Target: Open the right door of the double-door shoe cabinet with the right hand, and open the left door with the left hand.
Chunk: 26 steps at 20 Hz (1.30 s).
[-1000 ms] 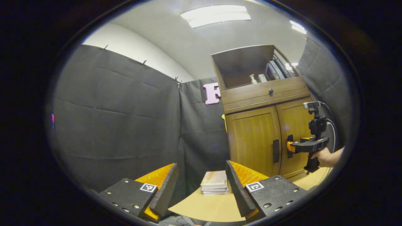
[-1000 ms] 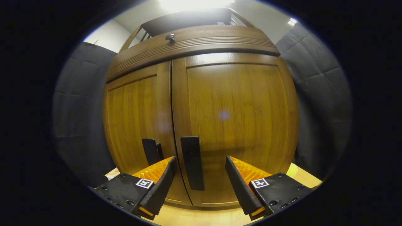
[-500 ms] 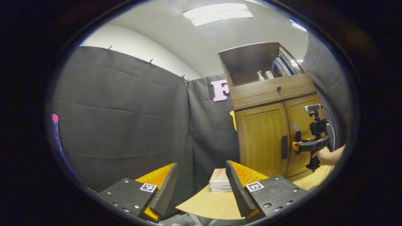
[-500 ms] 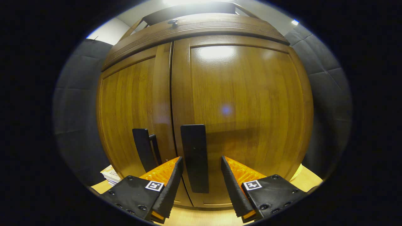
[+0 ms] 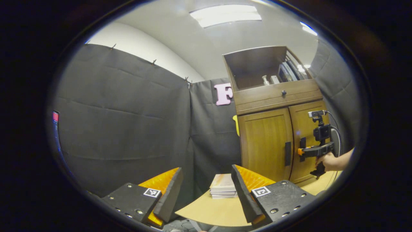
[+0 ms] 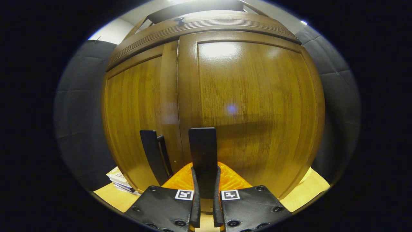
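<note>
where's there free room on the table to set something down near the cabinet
Bare light wooden tabletop lies in front of the stack of books, out to its near edge. It is crowded at the brown wooden cabinet, where the right gripper clamps the black right door handle.

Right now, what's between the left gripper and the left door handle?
In the left gripper view, the left gripper hangs open, far back. Between it and the left door handle: bare tabletop and a stack of books.

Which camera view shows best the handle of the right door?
The right gripper view: the right door handle stands close and central, with the right tool closed on its lower part. In the left gripper view the same handle is small and far off, with the right tool at it.
</note>
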Each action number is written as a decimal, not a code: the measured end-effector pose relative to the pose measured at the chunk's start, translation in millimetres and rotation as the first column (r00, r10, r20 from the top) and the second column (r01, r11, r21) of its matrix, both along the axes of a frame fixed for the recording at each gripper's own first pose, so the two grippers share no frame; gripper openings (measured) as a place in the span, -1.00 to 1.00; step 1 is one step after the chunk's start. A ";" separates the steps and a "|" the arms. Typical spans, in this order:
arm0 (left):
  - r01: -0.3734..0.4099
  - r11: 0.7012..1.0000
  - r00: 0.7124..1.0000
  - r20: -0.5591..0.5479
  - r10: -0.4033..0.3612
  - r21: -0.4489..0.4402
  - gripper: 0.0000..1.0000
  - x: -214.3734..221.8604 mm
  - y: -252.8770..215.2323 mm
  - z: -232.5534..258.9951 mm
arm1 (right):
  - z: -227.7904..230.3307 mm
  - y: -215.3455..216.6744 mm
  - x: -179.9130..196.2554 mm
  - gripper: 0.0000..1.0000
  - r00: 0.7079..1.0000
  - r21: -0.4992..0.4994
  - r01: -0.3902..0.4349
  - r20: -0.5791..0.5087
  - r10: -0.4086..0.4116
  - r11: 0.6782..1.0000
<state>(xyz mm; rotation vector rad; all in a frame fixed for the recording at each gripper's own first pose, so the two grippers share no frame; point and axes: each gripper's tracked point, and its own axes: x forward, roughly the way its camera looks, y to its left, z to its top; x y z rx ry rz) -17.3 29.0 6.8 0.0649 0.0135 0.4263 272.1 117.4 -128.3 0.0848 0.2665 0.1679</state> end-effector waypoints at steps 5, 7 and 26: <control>0.059 0.998 0.998 0.009 -0.059 -0.012 0.75 3.8 -2.4 0.1 | 4.2 -0.6 -13.2 -0.72 1.000 0.013 -0.021 0.000 0.021 1.000; 0.078 0.997 0.997 0.009 -0.078 -0.018 0.75 5.3 -2.3 0.7 | 7.2 -1.3 -18.1 -0.65 1.000 0.020 -0.030 -0.001 0.030 0.999; 0.303 0.952 0.953 0.041 -0.302 -0.050 0.76 13.3 -19.3 9.6 | 17.0 -46.2 -107.3 -0.66 0.990 0.034 -0.144 0.006 0.144 0.989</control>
